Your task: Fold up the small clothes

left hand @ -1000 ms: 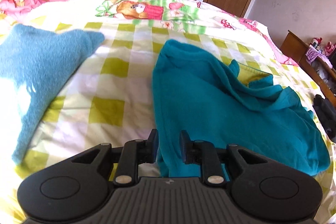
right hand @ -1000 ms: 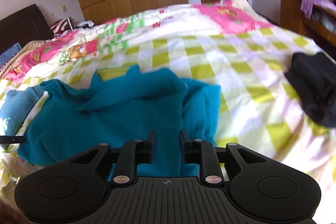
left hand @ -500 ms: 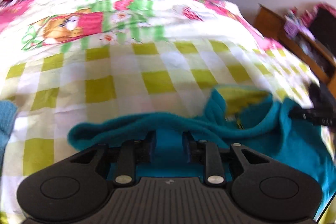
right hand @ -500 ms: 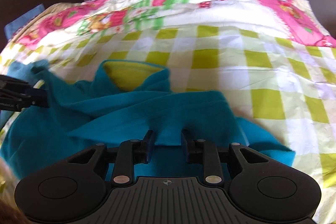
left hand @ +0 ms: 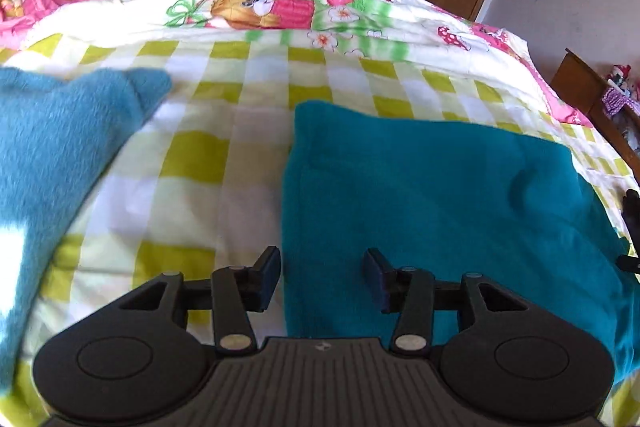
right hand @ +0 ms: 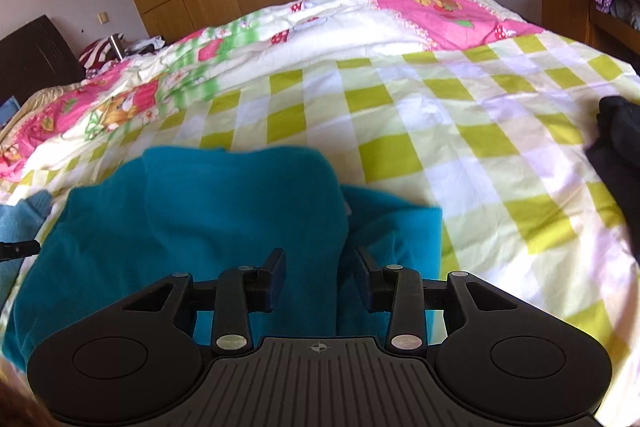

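Since a second ago our left gripper (left hand: 322, 277) and right gripper (right hand: 320, 277) have both spread, releasing the teal fleece garment (left hand: 440, 195) (folded flat now) near the bed's (left hand: 248, 99) front edge.

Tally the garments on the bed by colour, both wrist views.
Teal: 1, the folded garment under both open tools.
Light blue: 1, the fuzzy piece at left.
Black: 1, the bundle at right.
Total: 3
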`<state>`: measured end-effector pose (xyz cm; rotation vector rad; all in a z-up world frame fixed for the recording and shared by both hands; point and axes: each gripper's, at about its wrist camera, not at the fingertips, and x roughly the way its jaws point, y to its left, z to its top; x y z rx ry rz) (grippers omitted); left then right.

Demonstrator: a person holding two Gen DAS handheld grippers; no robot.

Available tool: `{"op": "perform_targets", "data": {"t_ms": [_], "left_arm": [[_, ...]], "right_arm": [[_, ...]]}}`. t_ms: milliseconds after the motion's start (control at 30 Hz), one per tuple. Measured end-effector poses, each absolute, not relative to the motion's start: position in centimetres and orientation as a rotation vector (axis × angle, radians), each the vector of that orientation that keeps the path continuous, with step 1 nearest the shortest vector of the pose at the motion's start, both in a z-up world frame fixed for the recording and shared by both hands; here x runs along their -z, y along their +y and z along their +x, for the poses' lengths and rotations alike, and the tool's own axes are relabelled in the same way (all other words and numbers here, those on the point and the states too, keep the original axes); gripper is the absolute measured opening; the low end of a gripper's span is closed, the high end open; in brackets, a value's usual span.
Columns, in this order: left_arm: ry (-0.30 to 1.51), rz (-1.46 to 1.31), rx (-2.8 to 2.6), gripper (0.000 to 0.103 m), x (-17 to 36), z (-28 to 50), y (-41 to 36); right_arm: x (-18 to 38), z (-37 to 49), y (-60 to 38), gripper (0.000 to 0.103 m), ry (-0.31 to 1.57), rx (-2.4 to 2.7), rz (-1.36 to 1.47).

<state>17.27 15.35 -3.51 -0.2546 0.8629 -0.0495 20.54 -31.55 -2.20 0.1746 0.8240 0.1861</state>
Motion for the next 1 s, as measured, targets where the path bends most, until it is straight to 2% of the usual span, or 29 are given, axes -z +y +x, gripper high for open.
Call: {"op": "perform_targets", "data": {"t_ms": [167,400,767,833,867,900,1000], "left_arm": [[0.876,-0.345,-0.015,0.064,4.5,15.1,16.9],[0.839,-0.329,0.060,0.060,3.4,14.5,16.1],[0.869,-0.431,0.058,0.063,5.9,22.5,17.3],[0.864,-0.450,0.062,0.052,6.0,22.9,17.2],[0.861,-0.466,0.063,0.039,5.8,22.9,17.2],[0.851,-0.464,0.062,0.032,5.4,22.6,17.1],[0.804,-0.406,0.065,0.026,3.6,21.2,16.5]], "right_arm": [[3.8,20.2,-31.5,0.038,0.886,-0.206,0.273],[4.5,20.9,-30.6,0.038,0.889,-0.207,0.273],[5.4,23.0,-30.6,0.039,0.853,-0.224,0.335],[5.7,23.7,-30.6,0.039,0.854,-0.222,0.346],[5.9,24.1,-30.8,0.038,0.859,-0.218,0.358],[5.9,24.5,-31.0,0.029,0.862,-0.212,0.371],[5.3,24.4,-31.6,0.007,0.842,-0.191,0.403]]}}
